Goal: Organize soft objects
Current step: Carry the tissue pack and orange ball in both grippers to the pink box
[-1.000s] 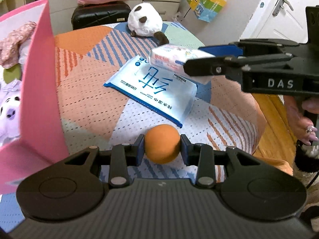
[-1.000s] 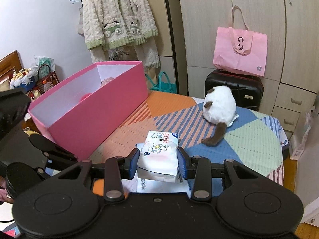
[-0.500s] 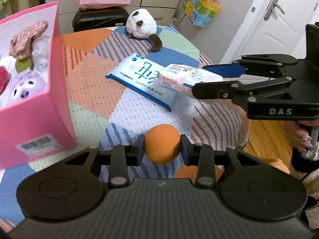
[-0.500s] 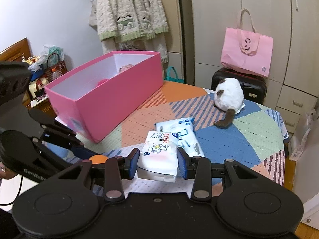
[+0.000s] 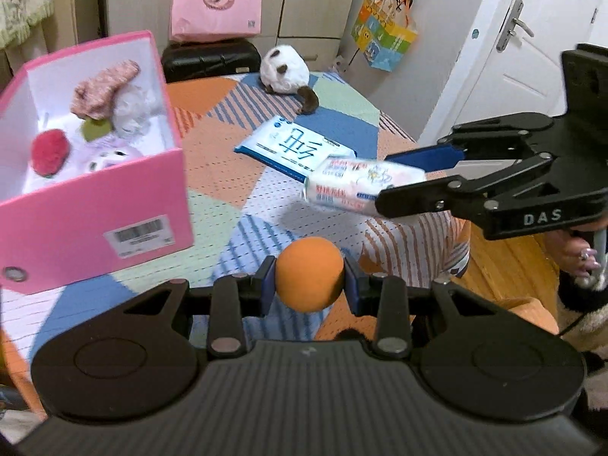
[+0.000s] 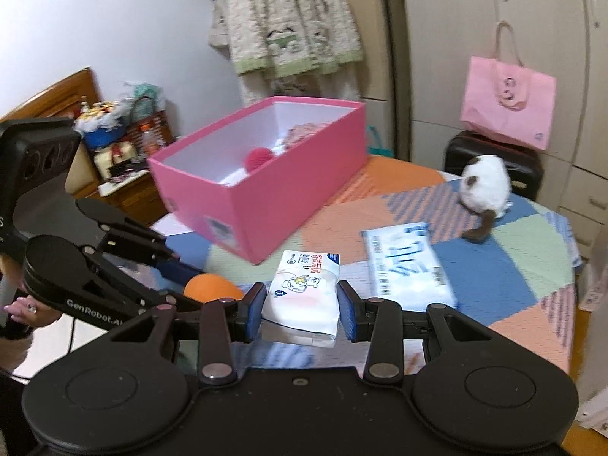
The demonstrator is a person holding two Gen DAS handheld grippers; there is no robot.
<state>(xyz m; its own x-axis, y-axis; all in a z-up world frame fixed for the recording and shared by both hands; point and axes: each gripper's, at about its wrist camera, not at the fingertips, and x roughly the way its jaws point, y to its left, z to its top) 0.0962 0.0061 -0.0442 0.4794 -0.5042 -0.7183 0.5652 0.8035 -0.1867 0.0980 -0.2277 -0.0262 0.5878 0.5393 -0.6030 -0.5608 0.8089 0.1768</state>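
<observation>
My left gripper (image 5: pixel 309 281) is shut on an orange ball (image 5: pixel 309 279), held above the table's near edge; the ball also shows in the right wrist view (image 6: pixel 212 287). My right gripper (image 6: pixel 300 304) is shut on a small white tissue pack (image 6: pixel 304 296), held in the air to the right of the ball; the pack also shows in the left wrist view (image 5: pixel 361 188). The open pink box (image 5: pixel 95 205) stands at the left and holds several soft toys, among them a red one (image 5: pixel 49 150). It also shows in the right wrist view (image 6: pixel 273 197).
A large blue-and-white wipes pack (image 5: pixel 296 148) lies flat mid-table. A white and brown plush (image 5: pixel 287 70) sits at the far edge, with a black suitcase (image 5: pixel 209 57) and pink bag (image 5: pixel 216 0) behind. The patchwork table (image 5: pixel 212 140) drops off at the right.
Both grippers have drawn back and up from the table with their loads. The pink box's inside has come into view on the left.
</observation>
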